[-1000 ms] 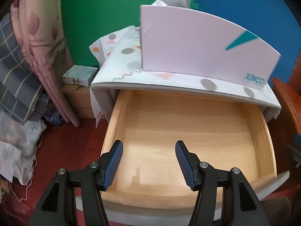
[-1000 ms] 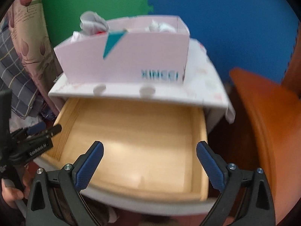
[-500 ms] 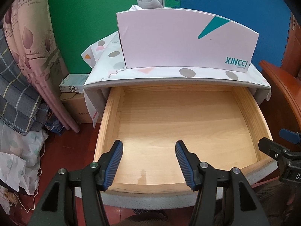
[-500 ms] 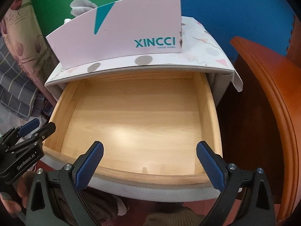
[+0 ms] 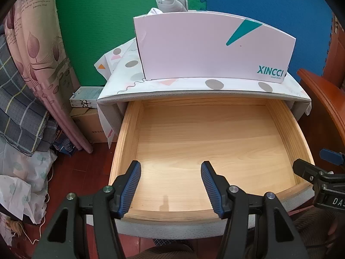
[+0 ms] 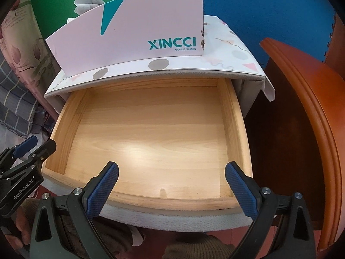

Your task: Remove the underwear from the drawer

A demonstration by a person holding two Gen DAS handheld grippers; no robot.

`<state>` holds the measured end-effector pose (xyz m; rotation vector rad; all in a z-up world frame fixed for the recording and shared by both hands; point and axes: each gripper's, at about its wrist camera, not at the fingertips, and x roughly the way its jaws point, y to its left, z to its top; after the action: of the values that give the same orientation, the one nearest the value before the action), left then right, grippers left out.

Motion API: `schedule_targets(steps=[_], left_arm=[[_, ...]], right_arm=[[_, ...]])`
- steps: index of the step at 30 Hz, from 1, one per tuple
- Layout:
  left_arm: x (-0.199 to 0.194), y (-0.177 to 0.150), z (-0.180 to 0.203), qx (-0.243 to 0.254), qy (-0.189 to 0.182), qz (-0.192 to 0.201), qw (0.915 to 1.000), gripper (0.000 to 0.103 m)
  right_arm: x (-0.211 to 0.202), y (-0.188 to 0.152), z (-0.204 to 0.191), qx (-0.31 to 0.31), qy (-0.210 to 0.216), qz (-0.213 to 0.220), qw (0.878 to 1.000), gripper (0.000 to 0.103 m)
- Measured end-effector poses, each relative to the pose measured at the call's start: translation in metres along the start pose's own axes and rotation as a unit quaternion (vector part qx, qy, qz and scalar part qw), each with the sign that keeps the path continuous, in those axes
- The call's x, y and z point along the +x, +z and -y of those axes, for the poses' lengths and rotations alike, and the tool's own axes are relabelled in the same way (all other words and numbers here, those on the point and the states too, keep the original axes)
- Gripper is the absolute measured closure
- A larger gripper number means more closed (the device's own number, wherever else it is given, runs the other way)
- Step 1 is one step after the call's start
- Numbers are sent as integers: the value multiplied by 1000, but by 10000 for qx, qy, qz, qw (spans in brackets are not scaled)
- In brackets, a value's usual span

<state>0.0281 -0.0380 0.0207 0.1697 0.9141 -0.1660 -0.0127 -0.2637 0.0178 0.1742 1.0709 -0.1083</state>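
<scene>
Left wrist view: both grippers tilted down over drawer [image 5: 215, 142], jaws apart, empty.

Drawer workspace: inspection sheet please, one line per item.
Surface: wooden drawer pulled open, floor bare.
Job's things: no underwear in drawer; grey and white cloth sticks out of the XINCCI box on the cabinet top.
Clutter: small carton and bedding at left.
Grippers: left gripper and right gripper open, empty, over the drawer front.
Cables: thin white cord on the floor.
Surroundings: green and blue foam wall.
</scene>
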Motion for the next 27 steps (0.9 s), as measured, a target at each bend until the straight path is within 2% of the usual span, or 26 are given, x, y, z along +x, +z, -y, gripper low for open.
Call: schedule_targets(steps=[27], left_arm=[[-4, 0, -6, -111, 101, 41, 9999, 44]], right_arm=[[2, -1, -3, -149, -73, -48, 9999, 5]])
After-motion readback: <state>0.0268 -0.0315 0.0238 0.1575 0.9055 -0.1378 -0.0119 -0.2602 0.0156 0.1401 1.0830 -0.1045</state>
